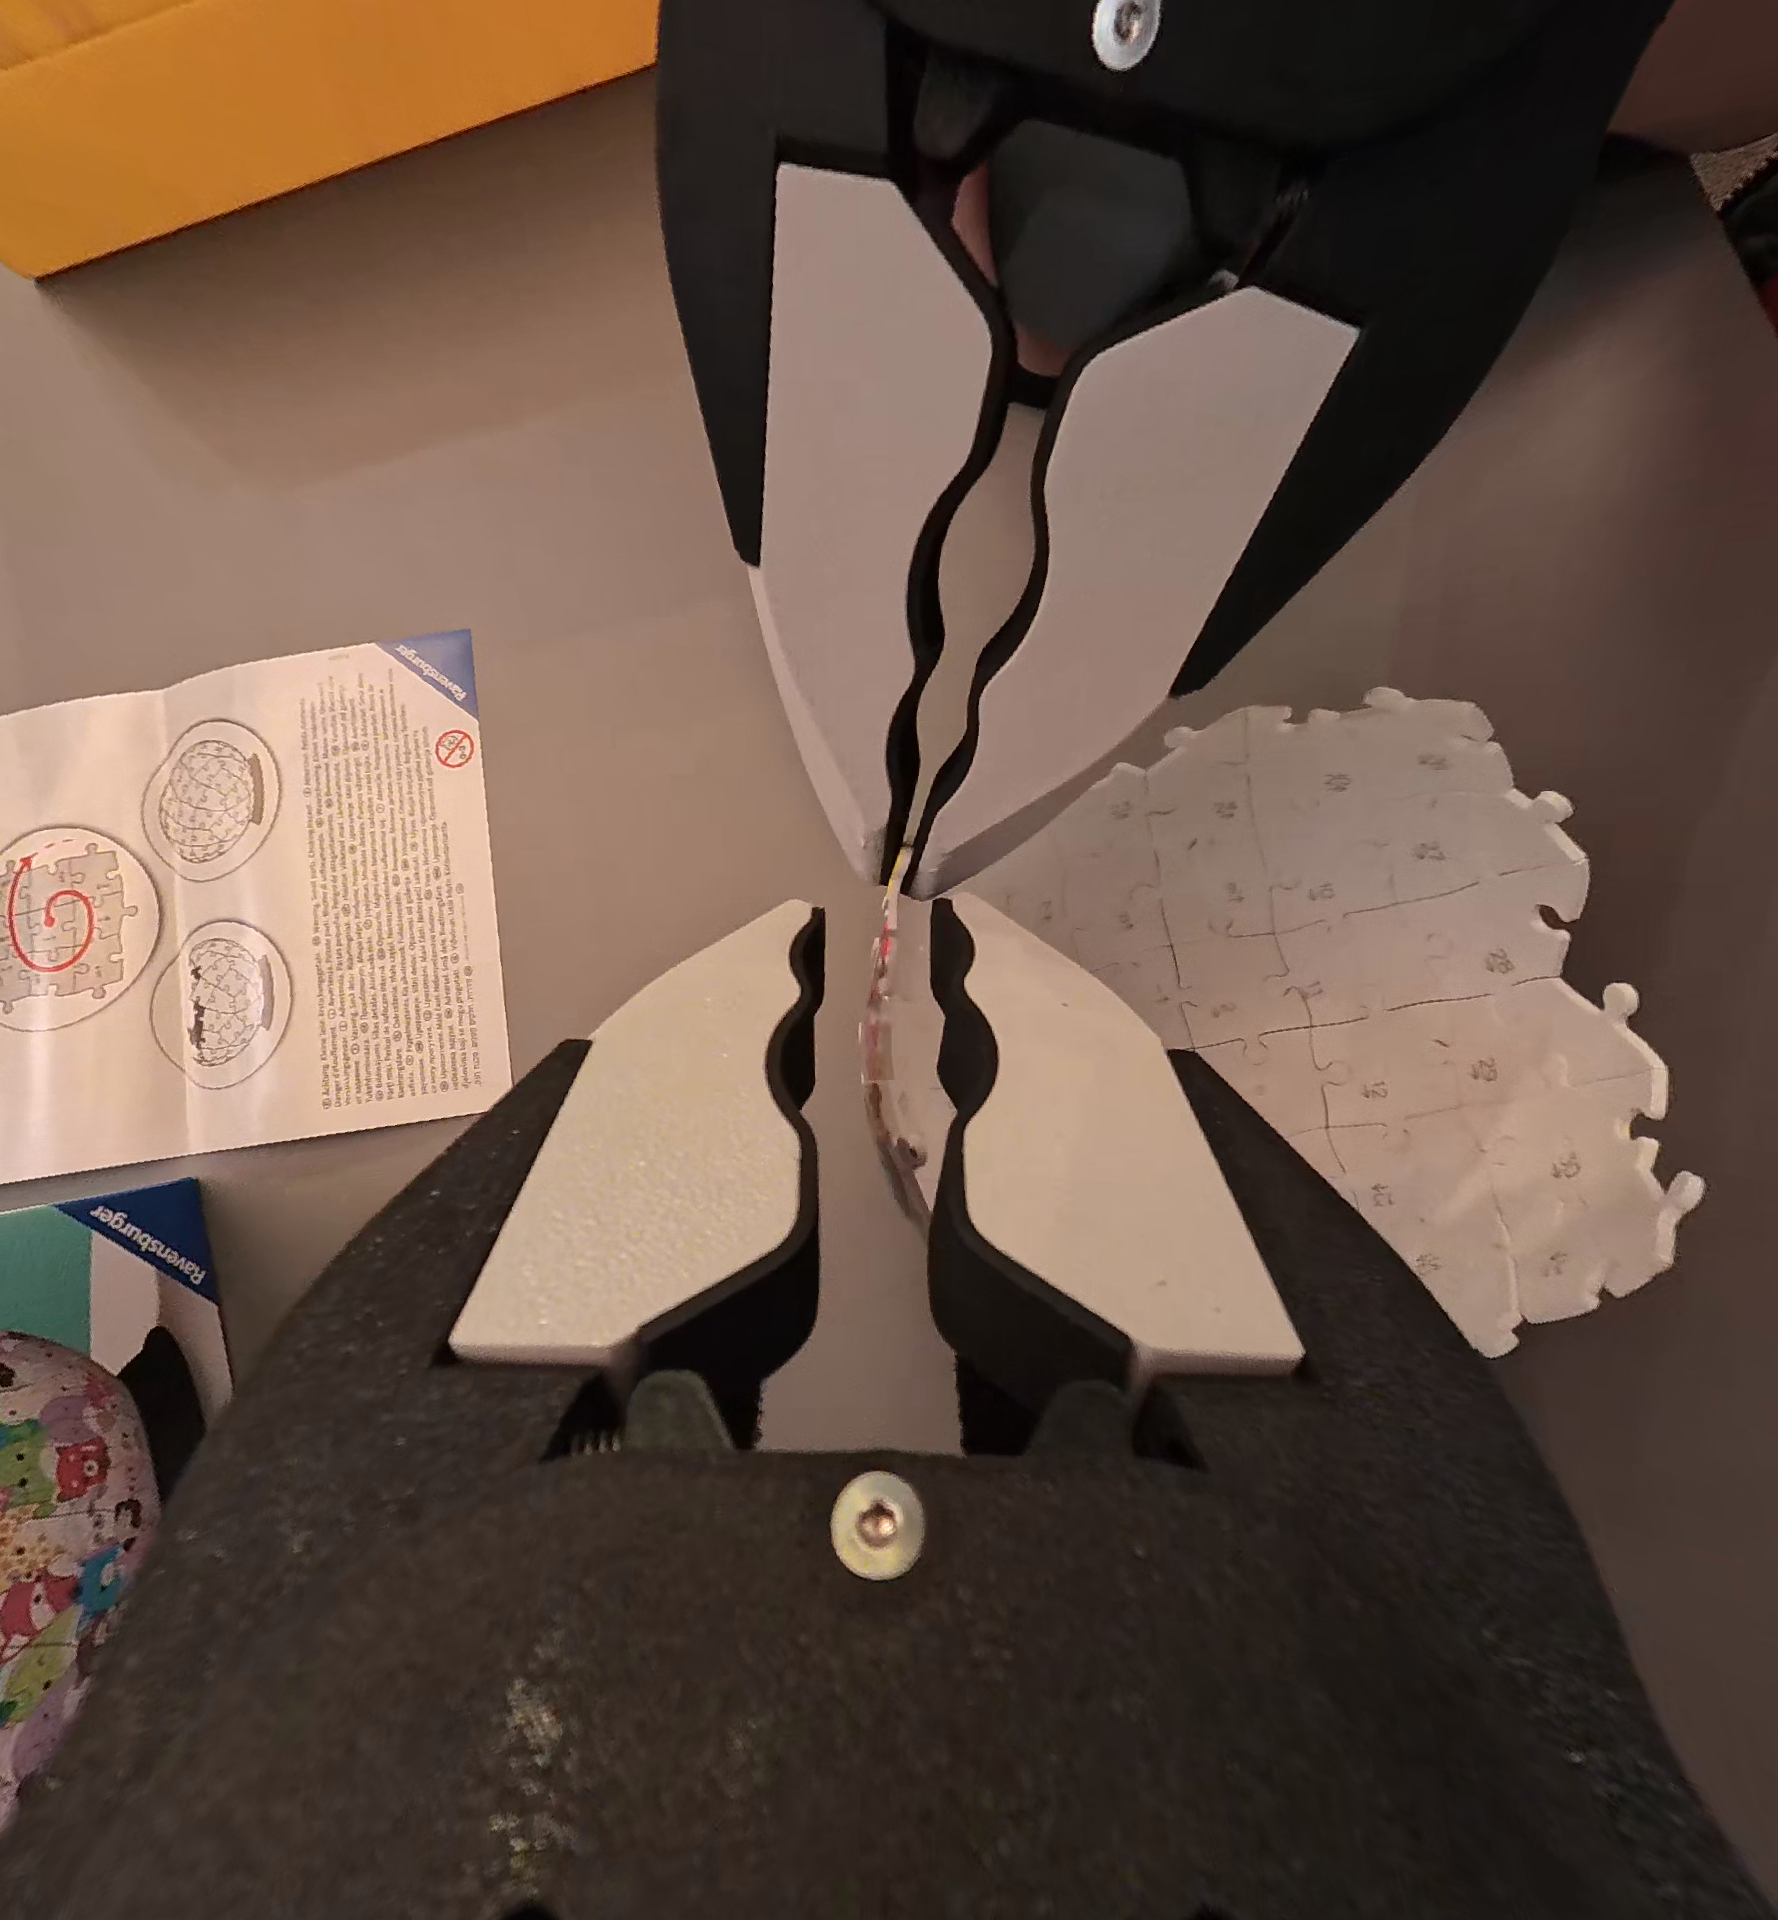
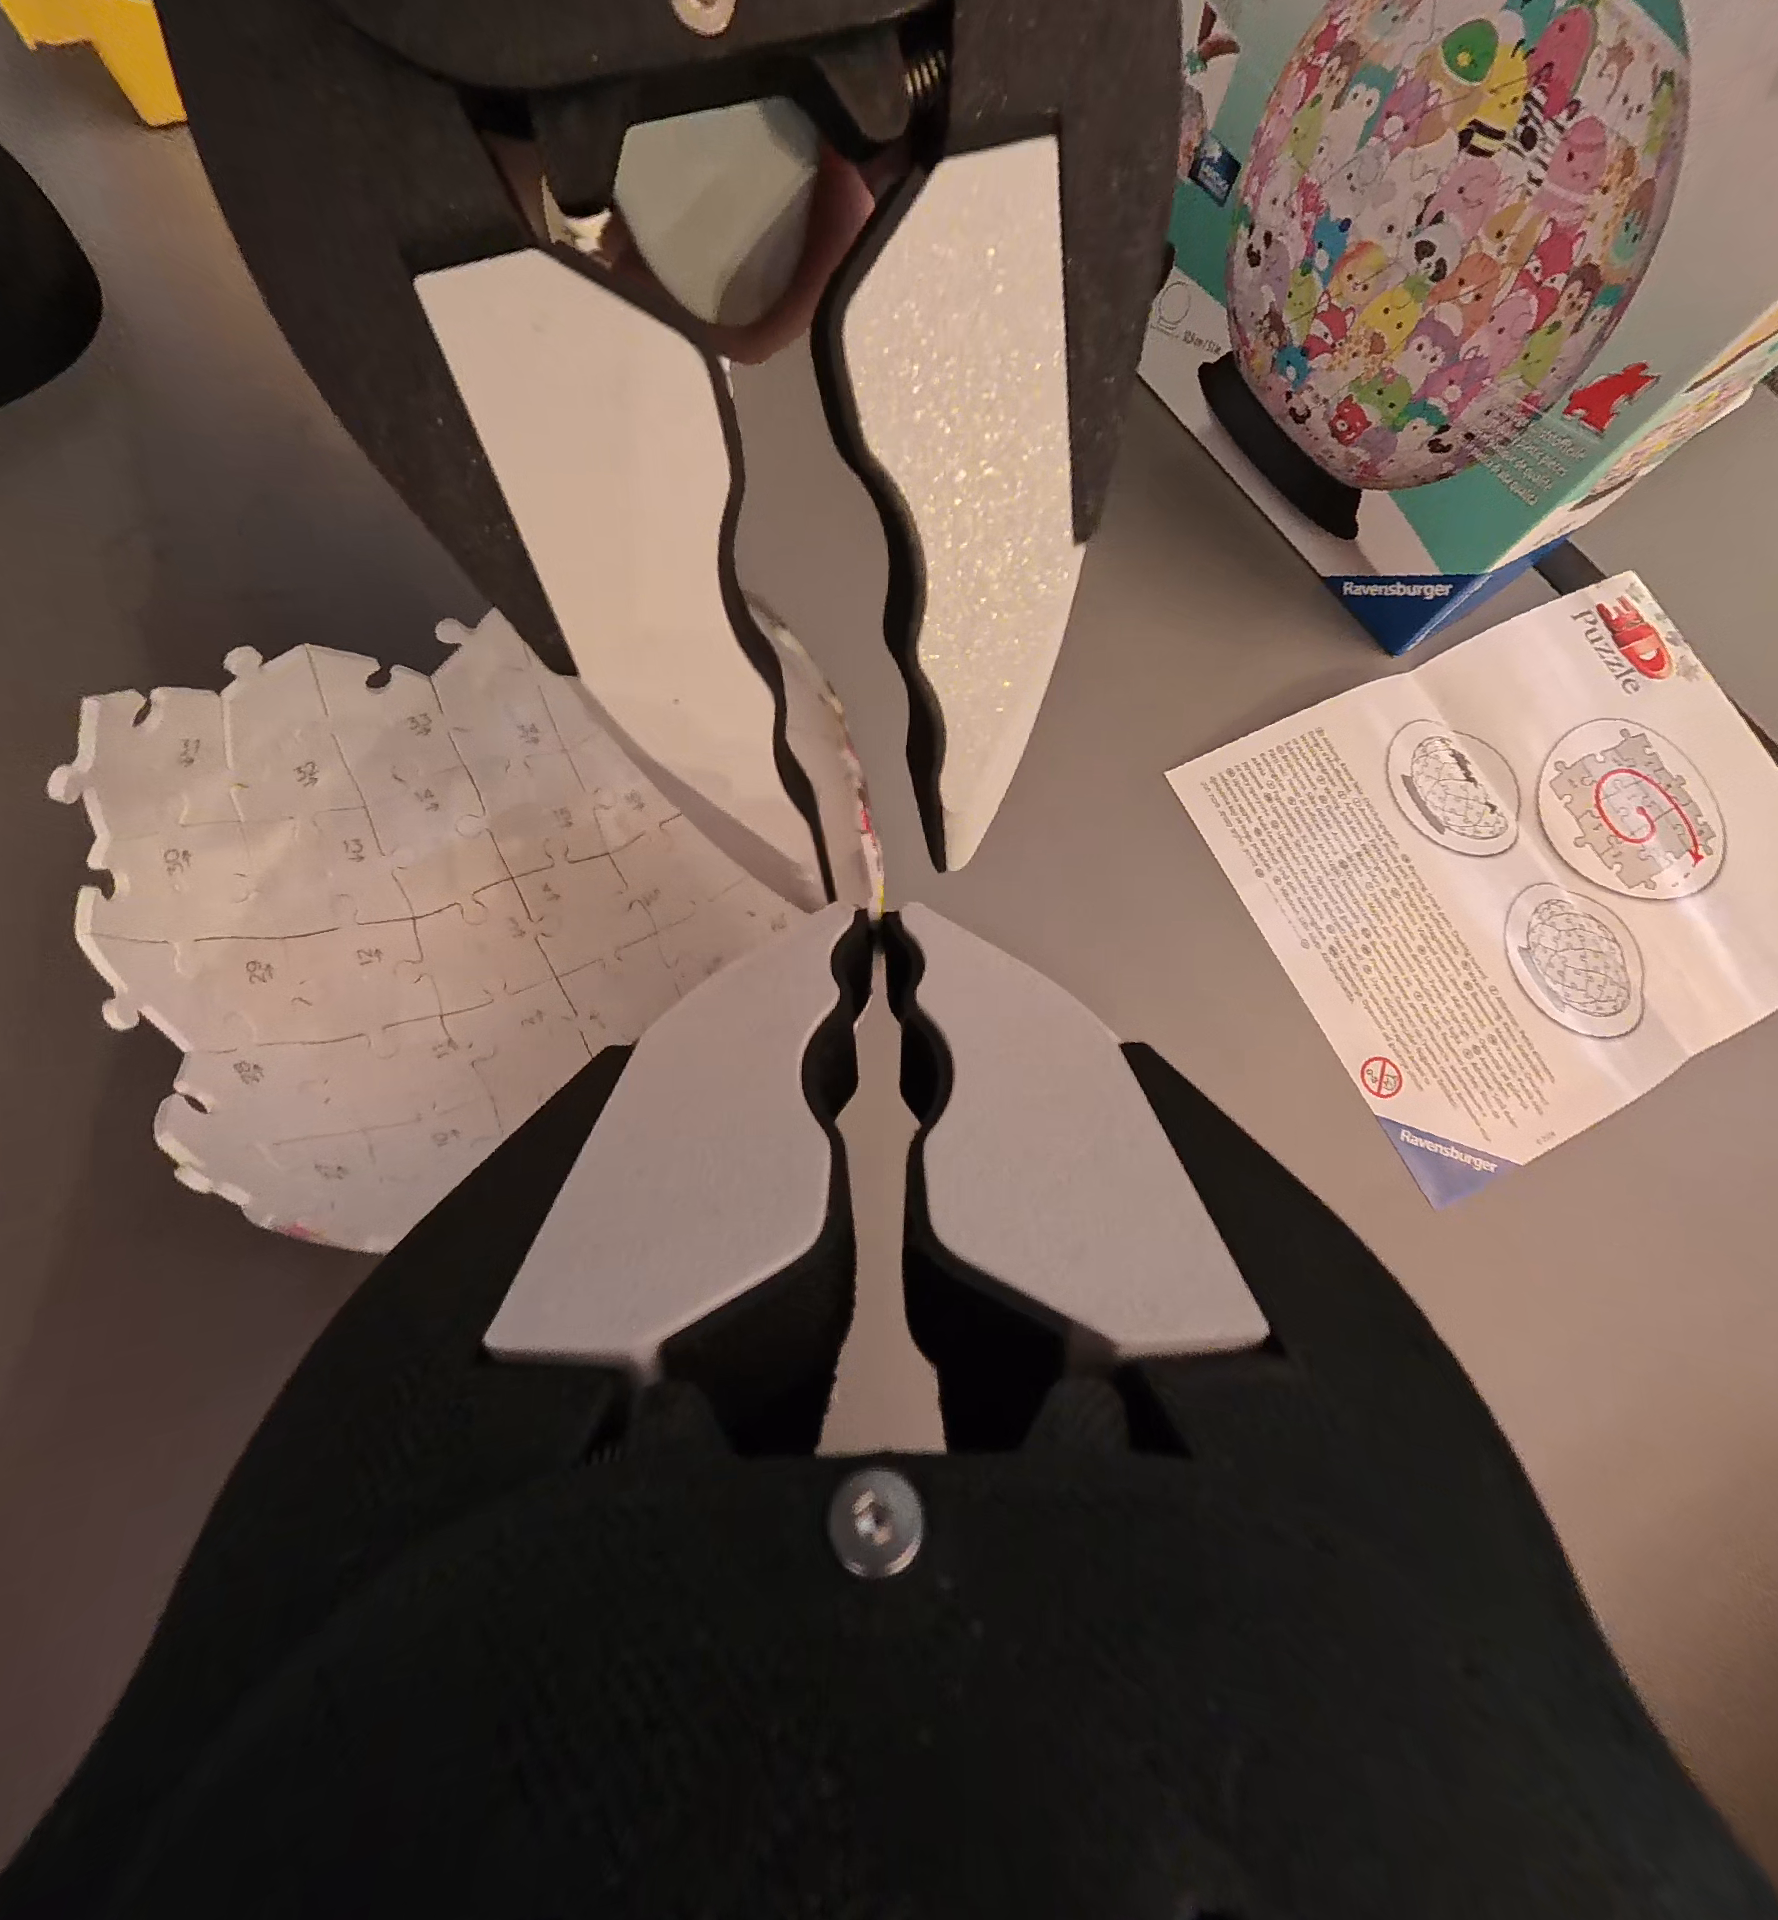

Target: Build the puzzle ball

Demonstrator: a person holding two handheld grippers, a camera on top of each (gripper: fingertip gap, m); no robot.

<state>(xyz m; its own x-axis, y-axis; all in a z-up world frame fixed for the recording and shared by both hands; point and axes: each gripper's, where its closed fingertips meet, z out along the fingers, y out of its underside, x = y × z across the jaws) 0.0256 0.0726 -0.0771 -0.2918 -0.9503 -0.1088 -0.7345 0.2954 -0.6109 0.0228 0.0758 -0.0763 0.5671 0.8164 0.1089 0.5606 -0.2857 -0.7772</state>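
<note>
A: Left wrist view is showing the left gripper [image 1: 880,914] standing slightly parted around an edge-on puzzle piece [image 1: 890,1049], while the right gripper [image 1: 900,878] is pinching its far tip.

B: Only the tip?

A: Yes. The assembled shell [image 2: 345,925] is lying just beside, on the table [image 2: 241,447]. The piece is probably risking a twist or slip.

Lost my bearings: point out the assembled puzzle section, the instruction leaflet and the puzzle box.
assembled puzzle section [image 1: 1384,997], left wrist view, white numbered back.
instruction leaflet [image 2: 1550,883], right wrist view, middle of the sheet.
puzzle box [image 2: 1404,239], right wrist view, printed front.
</note>
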